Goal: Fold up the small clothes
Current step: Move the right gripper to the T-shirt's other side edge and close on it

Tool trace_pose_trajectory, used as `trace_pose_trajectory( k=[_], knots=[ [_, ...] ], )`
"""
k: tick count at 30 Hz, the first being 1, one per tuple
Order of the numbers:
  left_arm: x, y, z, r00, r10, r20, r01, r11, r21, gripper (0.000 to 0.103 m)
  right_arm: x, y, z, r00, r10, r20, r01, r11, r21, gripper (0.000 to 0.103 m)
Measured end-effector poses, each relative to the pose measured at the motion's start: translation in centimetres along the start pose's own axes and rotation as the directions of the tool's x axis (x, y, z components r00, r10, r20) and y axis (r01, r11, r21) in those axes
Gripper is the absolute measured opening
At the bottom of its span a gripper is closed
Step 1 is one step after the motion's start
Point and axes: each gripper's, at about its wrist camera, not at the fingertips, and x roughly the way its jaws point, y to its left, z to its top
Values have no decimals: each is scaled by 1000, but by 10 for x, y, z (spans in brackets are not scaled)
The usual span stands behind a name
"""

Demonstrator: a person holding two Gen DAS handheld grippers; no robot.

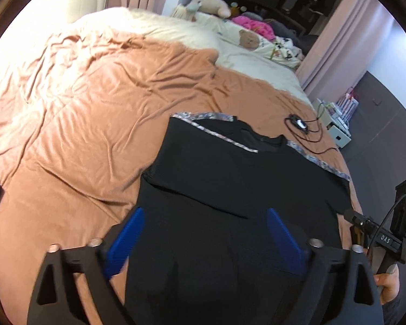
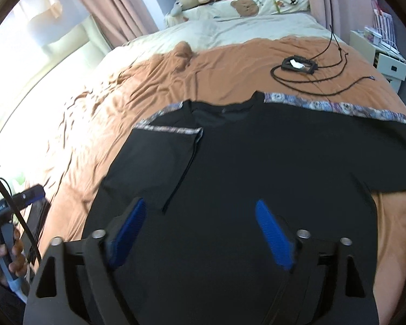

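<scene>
shirt: black tee [image 2: 257, 162] flat on the bed's orange blanket [image 1: 81, 108], left sleeve folded in
tongs: left tongs [image 1: 204, 239] and right tongs [image 2: 200, 233] both spread, nothing pinched
room: bare blanket left; cable [image 2: 311, 78] beyond collar

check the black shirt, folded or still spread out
Partly folded: one sleeve lies turned in over the black shirt; the other sleeve is spread.

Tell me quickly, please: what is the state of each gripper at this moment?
Left gripper: jaws open, holding nothing, above the black shirt.
Right gripper: jaws open, holding nothing, also above the shirt.
</scene>
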Motion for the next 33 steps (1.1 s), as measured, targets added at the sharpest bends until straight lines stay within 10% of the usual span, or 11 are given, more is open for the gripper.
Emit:
trace_pose_trajectory(
  k=[3,17,33],
  knots=[
    [-24,-11,-12,999,-18,28,18,1000,-4,103,-35,6,-10,999,-10,33,11,999,-37,103],
    [-110,-73,-57,991,-48,128,40,997,63,103,-150,-19,-64,991,4,133,-7,1000,19,103],
    [-92,-150,-70,988,-105,110,81,976,204,103,-192,-68,-113,975,-61,215,41,994,97,103]
  ],
)
